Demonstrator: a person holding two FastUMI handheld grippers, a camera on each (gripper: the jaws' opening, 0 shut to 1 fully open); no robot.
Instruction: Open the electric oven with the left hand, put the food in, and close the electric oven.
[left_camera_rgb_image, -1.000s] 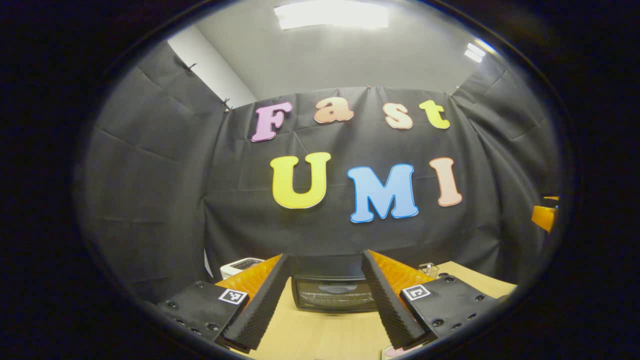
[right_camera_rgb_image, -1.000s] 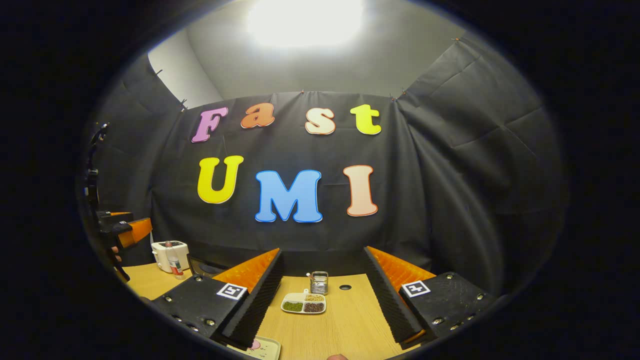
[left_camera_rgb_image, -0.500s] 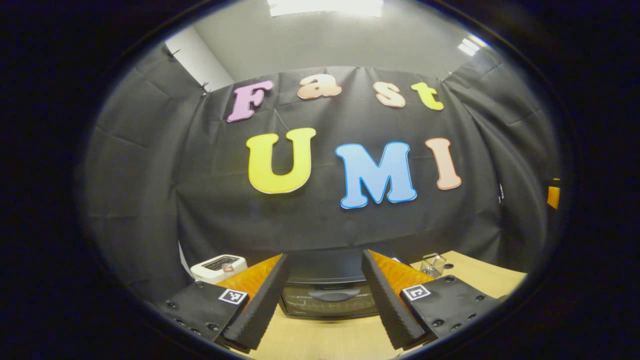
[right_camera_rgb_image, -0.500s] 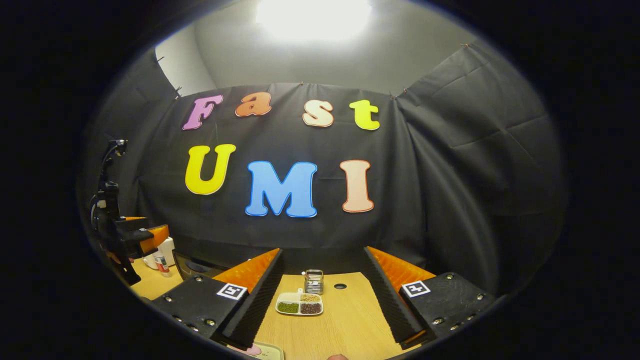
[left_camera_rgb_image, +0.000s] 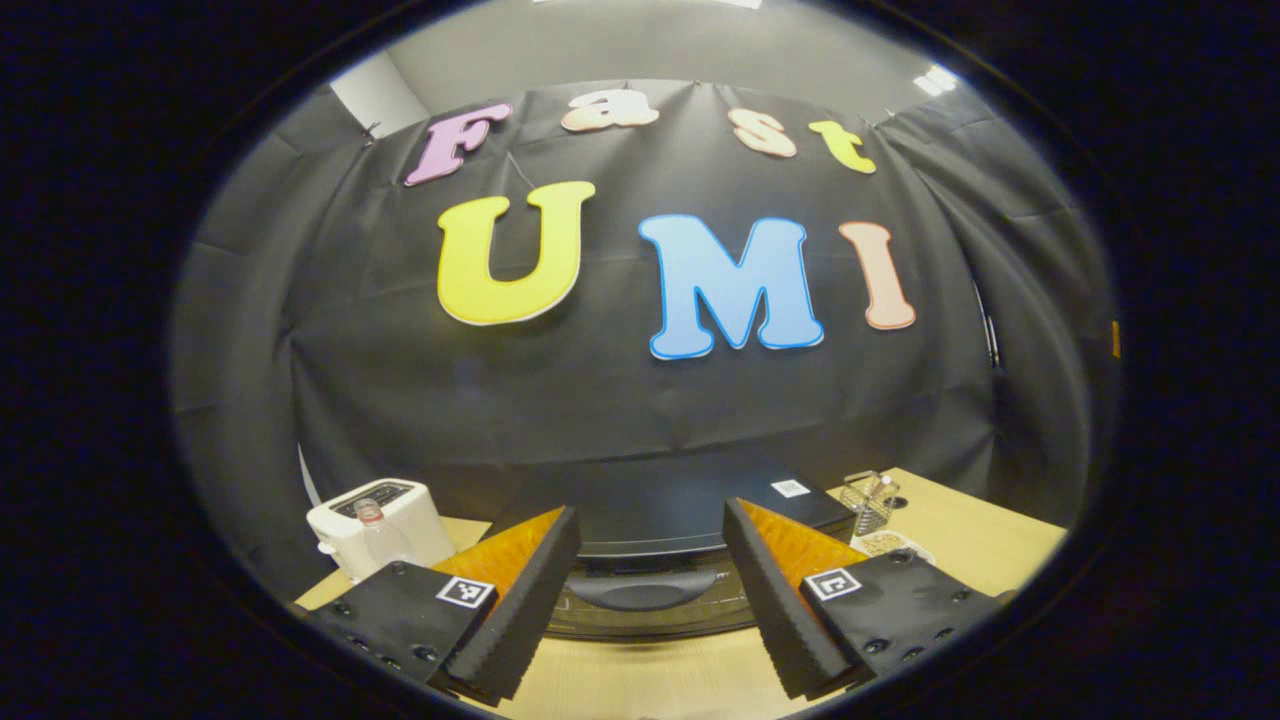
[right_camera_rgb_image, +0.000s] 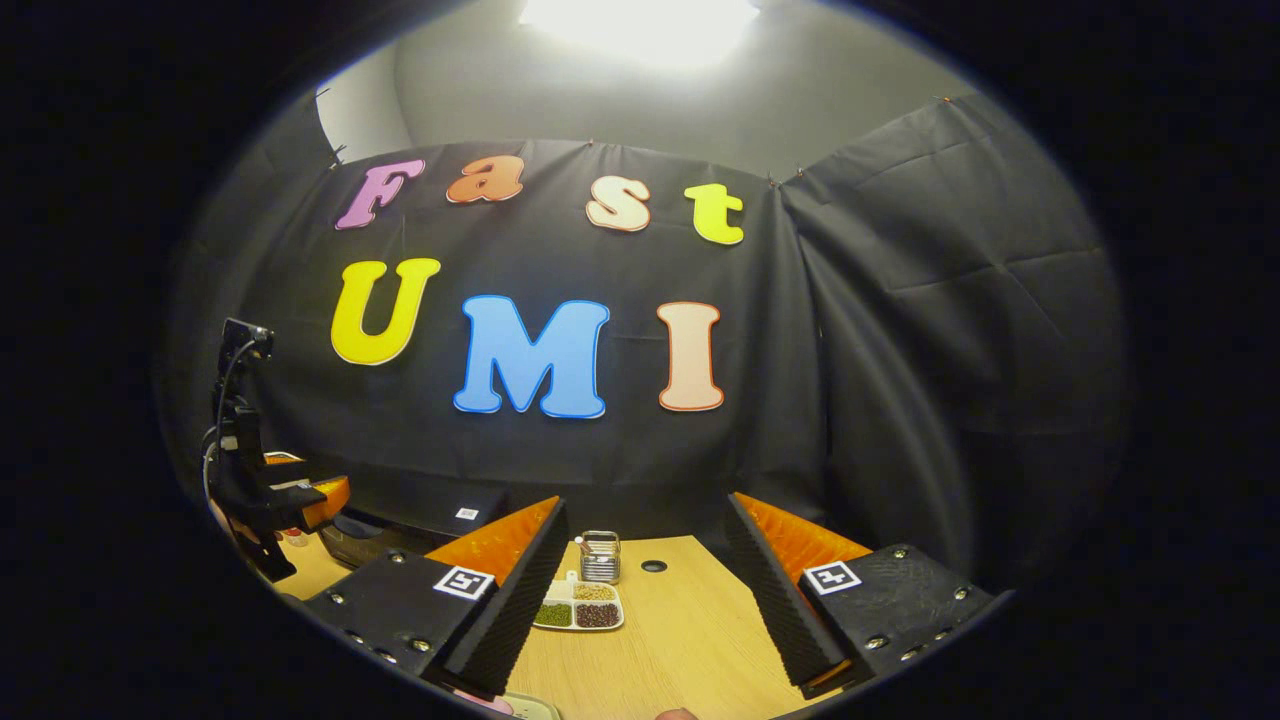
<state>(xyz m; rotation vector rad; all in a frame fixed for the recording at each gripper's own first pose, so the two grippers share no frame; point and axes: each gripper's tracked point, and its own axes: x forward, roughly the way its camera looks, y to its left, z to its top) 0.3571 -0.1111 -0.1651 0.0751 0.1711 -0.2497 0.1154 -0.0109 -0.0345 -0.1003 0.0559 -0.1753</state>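
Note:
The black electric oven (left_camera_rgb_image: 690, 505) stands on the wooden table (left_camera_rgb_image: 650, 680) straight ahead in the left gripper view, its door upright and shut. The curved door handle (left_camera_rgb_image: 640, 590) lies between and just beyond my left gripper's fingers. My left gripper (left_camera_rgb_image: 650, 512) is open and holds nothing. In the right gripper view the oven (right_camera_rgb_image: 410, 530) sits at the far left with the left gripper (right_camera_rgb_image: 305, 497) in front of it. My right gripper (right_camera_rgb_image: 645, 500) is open and empty above the table. A pale tray (right_camera_rgb_image: 525, 708) with something pink peeks in at the bottom edge.
A white toaster (left_camera_rgb_image: 385, 510) with a small bottle (left_camera_rgb_image: 370, 530) before it stands left of the oven. A wire holder (right_camera_rgb_image: 598, 556) and a divided dish of beans (right_camera_rgb_image: 580, 612) sit mid-table, right of the oven. A cable hole (right_camera_rgb_image: 654, 566) is nearby.
My left gripper has moved forward and down to the oven, which now looms large with its handle between the fingers. The right gripper has drifted slightly; both stay open.

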